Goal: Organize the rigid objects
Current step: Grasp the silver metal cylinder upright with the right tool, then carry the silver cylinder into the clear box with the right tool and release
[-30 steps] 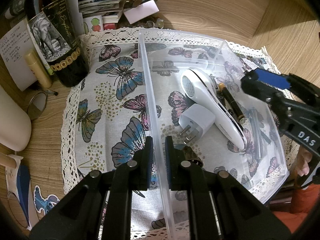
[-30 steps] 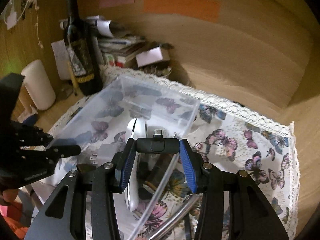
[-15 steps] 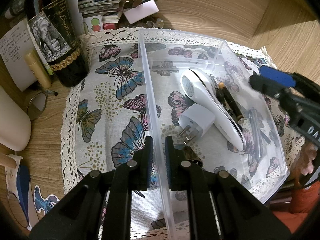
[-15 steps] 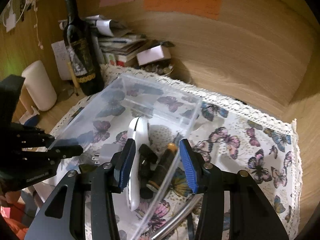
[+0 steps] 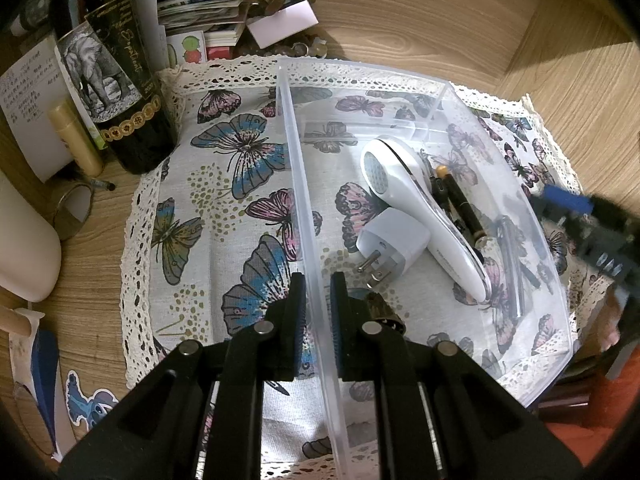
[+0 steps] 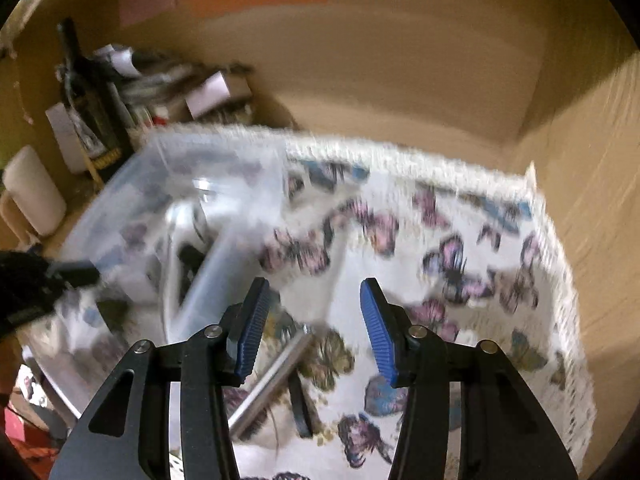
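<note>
the left gripper [image 5: 318,312] is pinched shut on the near left wall of a clear plastic bin [image 5: 556,280], 1 blue pad on each side of the thin rim, so the wall stands between its 2 fingers. the bin sits on a butterfly-print cloth with a lace edge [image 5: 224,184] spread over a wooden surface [image 5: 420,12]. inside the bin, a white handheld device with a round mesh face [image 5: 404,200] lies diagonally, its head toward the far side; a white plug adapter with 2 metal prongs [image 5: 390,246] rests just beside it on the near left, touching or nearly touching its handle. to the right of the white device lies a dark pen-like stick with an orange tip [image 5: 460,204], with another small dark piece wedged between them that is too hidden to name. a dark ribbed object [image 5: 380,308] sits in the near corner, partly behind the left gripper's right finger. a dark wine bottle with an elephant label [image 5: 108,80] stands at the far left off the bin. the right gripper [image 6: 310,330] is outside the bin to its right, above the cloth; its jaws stand apart with nothing between the pads. under it a metal tube [image 6: 272,380] and a thin black strip [image 6: 300,404] lie on the cloth, just right of the bin. the right wrist view is heavily blurred.
</note>
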The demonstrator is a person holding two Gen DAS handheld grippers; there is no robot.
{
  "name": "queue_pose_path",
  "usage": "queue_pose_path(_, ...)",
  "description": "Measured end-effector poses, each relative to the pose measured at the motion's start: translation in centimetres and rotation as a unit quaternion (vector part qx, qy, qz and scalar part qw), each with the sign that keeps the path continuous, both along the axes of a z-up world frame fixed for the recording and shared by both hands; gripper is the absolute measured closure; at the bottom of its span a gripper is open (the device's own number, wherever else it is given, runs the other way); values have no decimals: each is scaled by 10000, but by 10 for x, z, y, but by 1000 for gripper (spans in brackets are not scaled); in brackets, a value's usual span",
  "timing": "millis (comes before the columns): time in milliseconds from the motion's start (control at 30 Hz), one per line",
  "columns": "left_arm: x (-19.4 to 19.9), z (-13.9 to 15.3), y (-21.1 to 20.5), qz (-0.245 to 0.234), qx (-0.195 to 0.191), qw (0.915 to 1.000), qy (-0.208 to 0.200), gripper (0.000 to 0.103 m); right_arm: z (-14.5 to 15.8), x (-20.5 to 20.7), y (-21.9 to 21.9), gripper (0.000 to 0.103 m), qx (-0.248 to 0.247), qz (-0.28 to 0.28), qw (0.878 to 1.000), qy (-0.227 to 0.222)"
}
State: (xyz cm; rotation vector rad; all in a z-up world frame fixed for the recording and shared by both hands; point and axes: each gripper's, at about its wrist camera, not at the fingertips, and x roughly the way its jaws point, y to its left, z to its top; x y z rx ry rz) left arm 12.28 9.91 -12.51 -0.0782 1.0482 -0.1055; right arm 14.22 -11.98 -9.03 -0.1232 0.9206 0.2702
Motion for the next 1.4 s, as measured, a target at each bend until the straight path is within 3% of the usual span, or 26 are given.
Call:
queue_pose_path(233,0,0,-1,-10,4,10000,1,93,-57,-2,7,59,-96,166,9967,792)
queue_pose_path(267,0,0,-2,-12,5,10000,0,93,-57,-4,7,59,-120,157,9973,709)
queue_pose_path(400,1,-1,-2,-16,2,10000,-6,93,-57,-7,9,82,-155,165,9977,639)
queue_pose_path(467,1,-1,-1,-15,-10,10000,-12,92,-58,-8,9,88,-224,164,9979,582)
queue_pose_path(600,1,-1,-1,-20,-9,10000,-12,92,-57,-9,9,88,-197,102,9985,491)
queue_pose_path(1033,1,-2,0,-21,-21,10000,-32,92,12,-11,-6,89,205,-197,9984,-494)
queue_pose_path(1400,0,-2,1,-26,-20,10000,-35,92,74,-17,23,89,565,329,9898,-1269)
